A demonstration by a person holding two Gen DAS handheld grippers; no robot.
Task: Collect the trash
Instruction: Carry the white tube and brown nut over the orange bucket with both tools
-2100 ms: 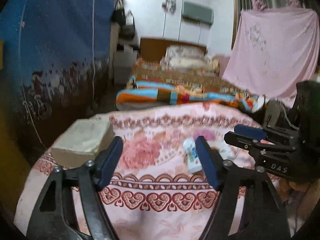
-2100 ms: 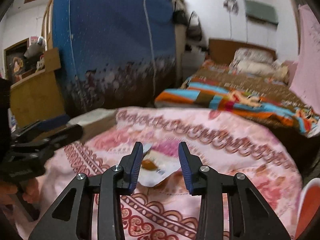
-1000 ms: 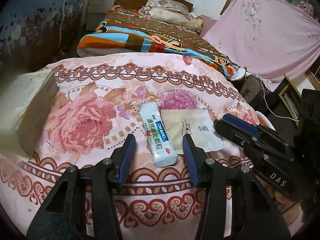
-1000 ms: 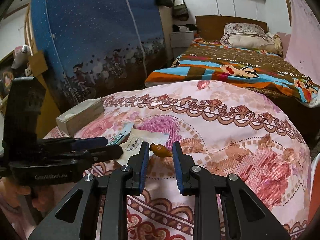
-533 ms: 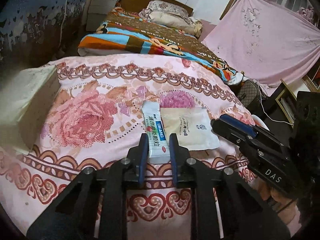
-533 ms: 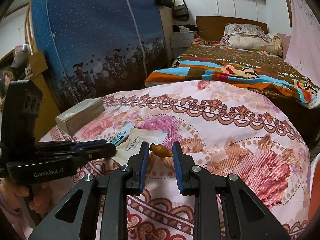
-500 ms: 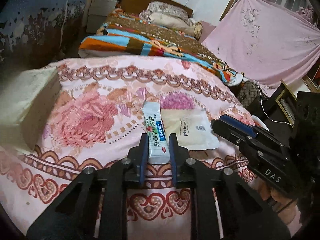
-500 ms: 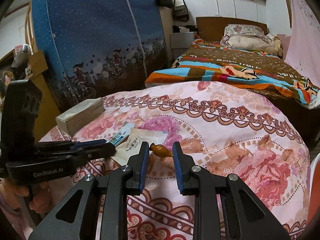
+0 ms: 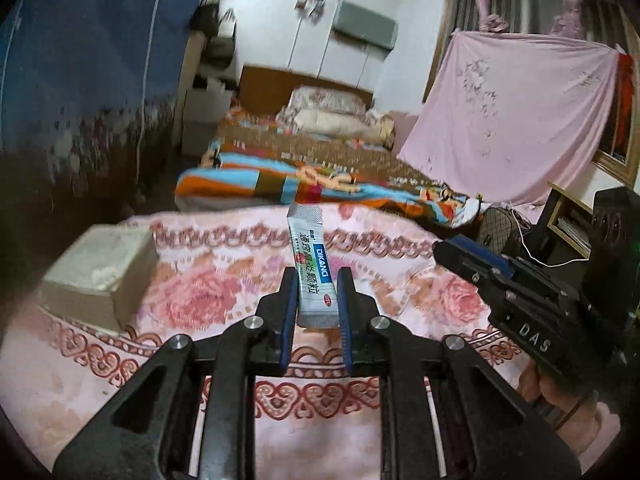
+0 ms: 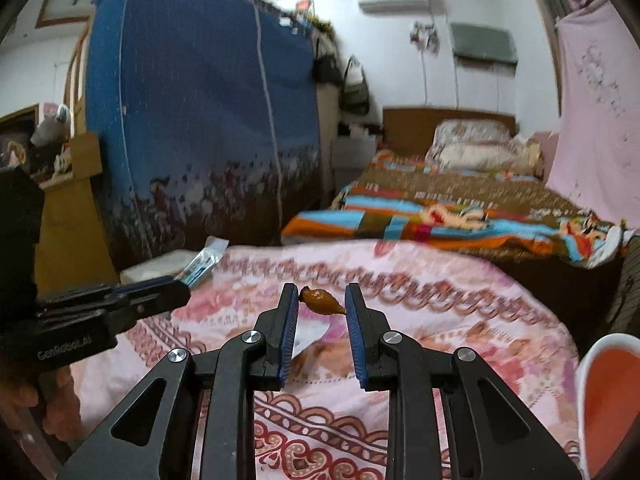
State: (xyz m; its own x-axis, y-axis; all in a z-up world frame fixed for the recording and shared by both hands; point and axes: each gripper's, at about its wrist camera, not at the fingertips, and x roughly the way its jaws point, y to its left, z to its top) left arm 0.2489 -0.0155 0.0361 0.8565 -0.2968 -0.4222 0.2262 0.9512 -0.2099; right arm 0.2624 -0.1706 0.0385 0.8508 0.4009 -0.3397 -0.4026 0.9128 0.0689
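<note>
Left wrist view: the left gripper (image 9: 317,300) was clamped on a white sachet (image 9: 311,268) with a blue label band, pads pressing its lower end from both sides. The sachet stood up out of the jaws, tilted slightly left, clear of the pink flowered cloth (image 9: 224,304) below it. A pale box (image 9: 100,272) sat on the cloth at the left. The right gripper (image 9: 452,248) came in from the right edge — dark body, blue pads — with a hand (image 9: 556,400) under it. Behind the cloth lay a bed (image 9: 320,176) with a striped blanket, and a pink sheet (image 9: 512,120) hung at the right.

Right wrist view: the right gripper (image 10: 322,306) was narrowed on a small brown scrap (image 10: 321,301), which spanned the gap between the blue pads and touched both, lifted off the cloth (image 10: 440,320). A white wrapper (image 10: 310,334) lay flat on the cloth just below the left pad, partly hidden by it. At the left, the left gripper (image 10: 180,280) held the sachet (image 10: 204,260) — it stuck out up and to the right. A white and red container rim (image 10: 600,380) showed at the lower right edge. A blue wardrobe (image 10: 200,120) stood behind.
</note>
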